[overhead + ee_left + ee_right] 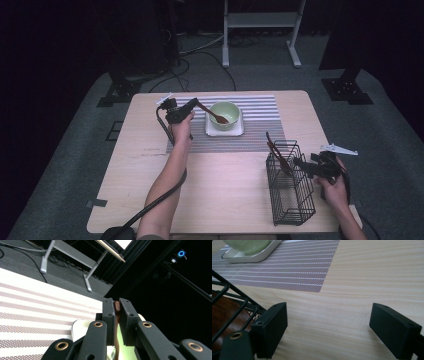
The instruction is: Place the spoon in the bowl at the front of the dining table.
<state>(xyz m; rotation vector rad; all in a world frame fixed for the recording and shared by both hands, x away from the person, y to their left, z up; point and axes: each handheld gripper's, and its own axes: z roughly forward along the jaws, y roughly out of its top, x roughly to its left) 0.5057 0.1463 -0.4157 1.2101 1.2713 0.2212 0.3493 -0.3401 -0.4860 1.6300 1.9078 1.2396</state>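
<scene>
A light green bowl (224,114) stands on a white square plate (224,131) on the striped placemat (260,125). My left gripper (198,103) is shut on the handle of a brown wooden spoon (216,116) whose head rests inside the bowl. In the left gripper view the jaws pinch the spoon handle (116,307) above the bowl (125,350). My right gripper (299,162) stands open beside the right side of a black wire basket (290,185), low over the wooden table (362,277). Its jaws hold nothing; the basket wires (229,302) sit at the left. More brown utensils (277,152) stand in the basket.
The plate (252,256) and bowl (249,245) sit on the placemat (287,270) in the right gripper view. Bare tabletop (220,190) lies between the two arms. A white table frame (260,30) and cables are on the floor beyond the table.
</scene>
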